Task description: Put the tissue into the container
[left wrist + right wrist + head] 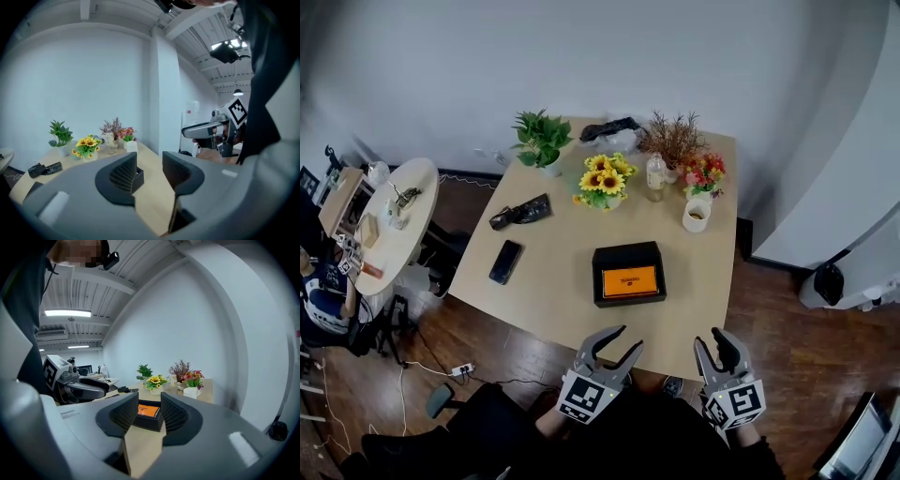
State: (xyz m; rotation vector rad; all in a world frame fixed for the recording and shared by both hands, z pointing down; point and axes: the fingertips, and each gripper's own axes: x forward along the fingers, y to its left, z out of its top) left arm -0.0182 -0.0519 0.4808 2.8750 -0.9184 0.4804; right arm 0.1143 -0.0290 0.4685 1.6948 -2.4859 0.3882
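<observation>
The left tongs (624,341) and the right tongs (711,339) both hang off the near edge of the table (553,300), close to the person's body. Each has its jaws apart with nothing between them, which reads as a ready stance with no grab begun. The right tongs' own view looks along its jaws at the black box (146,418), which suggests that the box is the target. That box (600,277) sits near the middle of the table, a little toward the near side, and an orange pack (630,280) lies flat inside it. The pack is probably the tissue, though it is too small to be sure. Something pale and crumpled (617,141) at the far edge could be tissue as well. The phone (505,262) and a dark pouch (520,212) lie to the left. The sunflowers (603,180), a bottle (655,176) and a white cup (697,214) stand at the far end, so the straight path to the box is open.
</observation>
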